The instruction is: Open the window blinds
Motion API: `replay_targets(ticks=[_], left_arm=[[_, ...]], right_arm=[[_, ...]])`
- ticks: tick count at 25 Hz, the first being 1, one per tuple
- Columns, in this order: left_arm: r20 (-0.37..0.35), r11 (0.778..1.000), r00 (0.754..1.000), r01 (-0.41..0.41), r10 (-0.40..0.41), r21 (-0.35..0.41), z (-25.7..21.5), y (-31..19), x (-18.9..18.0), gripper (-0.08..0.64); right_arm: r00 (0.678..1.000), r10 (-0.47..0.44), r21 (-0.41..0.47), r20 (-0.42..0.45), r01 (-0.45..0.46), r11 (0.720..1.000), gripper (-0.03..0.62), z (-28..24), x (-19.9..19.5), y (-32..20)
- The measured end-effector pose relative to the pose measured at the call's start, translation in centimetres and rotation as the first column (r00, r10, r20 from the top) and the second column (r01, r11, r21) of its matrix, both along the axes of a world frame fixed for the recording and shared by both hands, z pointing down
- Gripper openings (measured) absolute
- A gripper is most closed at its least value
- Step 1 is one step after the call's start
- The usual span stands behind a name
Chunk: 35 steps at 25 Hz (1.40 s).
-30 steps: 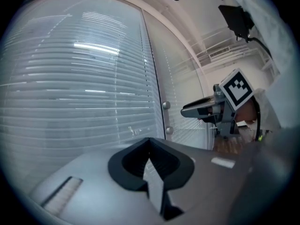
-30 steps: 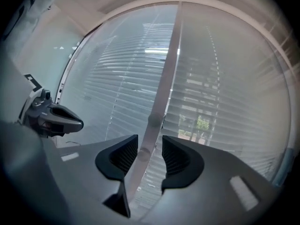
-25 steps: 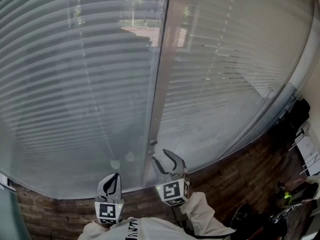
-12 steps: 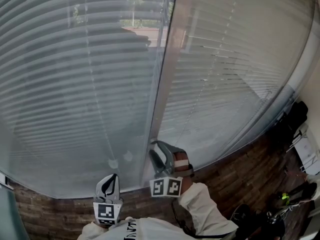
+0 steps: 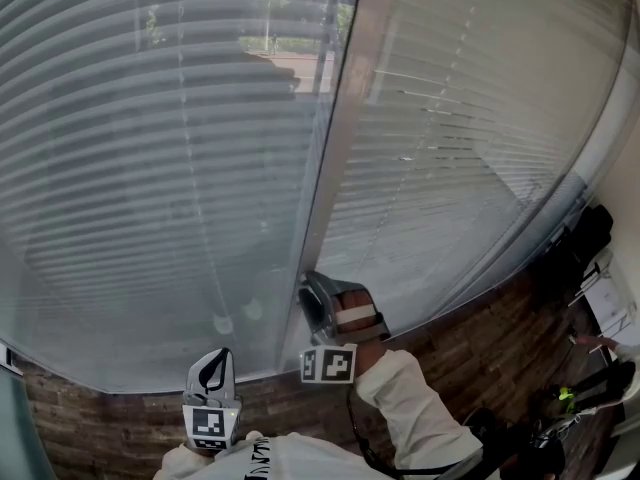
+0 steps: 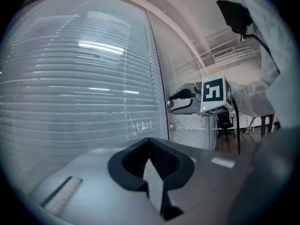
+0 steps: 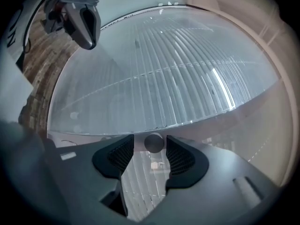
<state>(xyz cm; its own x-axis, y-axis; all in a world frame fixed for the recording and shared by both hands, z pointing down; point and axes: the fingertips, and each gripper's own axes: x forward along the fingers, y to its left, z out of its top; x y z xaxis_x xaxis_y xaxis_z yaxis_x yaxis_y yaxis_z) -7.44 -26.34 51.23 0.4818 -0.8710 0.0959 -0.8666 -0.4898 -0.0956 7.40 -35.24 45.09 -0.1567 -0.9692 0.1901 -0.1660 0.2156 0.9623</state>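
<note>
Fingers [image 7: 180, 158] of the right gripper [image 7: 150, 144] stand apart, and one small round knob [image 7: 154, 142] sits between their tips, nearer one pad than the other. Whether either pad touches it cannot be told. Fingers [image 6: 129, 165] of the left gripper [image 6: 150, 144] are pressed together with nothing between them.

Two grippers appear in the head view. The left gripper [image 5: 212, 366] is low and held back from the glass, pointing up at it. The right gripper [image 5: 318, 293] is turned on its side, its tips at the foot of the mullion [image 5: 340, 138], and a pale sleeve [image 5: 410, 408] runs back from it.

Window blinds, two panels: the left panel [image 5: 130, 158] and the right panel [image 5: 480, 118], one on either side of the single mullion. Both are lowered over the full height of the glass, with their slats horizontal. Trees and a building outside show dimly through the upper part of the left panel.

Two small round pulls [image 5: 222, 324] hang side by side, close to each other, in front of the bottom of the left panel, between the two grippers.

From the left gripper view, the right gripper [image 6: 174, 100] reaches the mullion from the right, its marker cube [image 6: 213, 95] facing the camera.

Brick-patterned floor [image 5: 450, 358] runs below the window, with several dark objects [image 5: 585, 238] at the far right that are too small to tell apart.
</note>
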Motion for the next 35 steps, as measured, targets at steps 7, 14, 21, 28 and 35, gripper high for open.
replay_targets(ticks=[7,14,21,28,35], left_arm=[[-0.006,1.0,1.0,0.016,-0.016,-0.004,0.2,0.1,-0.6,0.0],[-0.005,1.0,1.0,0.029,-0.029,-0.008,0.3,0.3,-1.0,0.0],[0.003,0.999,1.0,0.031,-0.031,-0.012,0.4,0.7,-0.8,0.0],[0.007,0.999,0.999,0.033,-0.033,-0.017,0.4,0.8,-0.9,0.0],[0.007,0.999,1.0,0.027,-0.027,-0.016,0.4,0.8,-0.7,0.0]], right_arm=[[0.996,0.042,0.06,-0.073,-0.038,0.997,0.168,0.2,0.0,-0.3],[0.997,0.08,0.116,-0.02,-0.077,0.99,0.115,-0.6,0.2,-0.7],[0.948,0.12,0.044,0.296,-0.139,0.989,0.115,-1.2,0.1,-0.6],[0.76,0.177,-0.09,0.626,-0.155,0.984,0.115,-1.6,0.5,-0.8],[0.292,0.253,-0.256,0.922,-0.031,0.966,0.115,-2.0,1.4,-1.0]])
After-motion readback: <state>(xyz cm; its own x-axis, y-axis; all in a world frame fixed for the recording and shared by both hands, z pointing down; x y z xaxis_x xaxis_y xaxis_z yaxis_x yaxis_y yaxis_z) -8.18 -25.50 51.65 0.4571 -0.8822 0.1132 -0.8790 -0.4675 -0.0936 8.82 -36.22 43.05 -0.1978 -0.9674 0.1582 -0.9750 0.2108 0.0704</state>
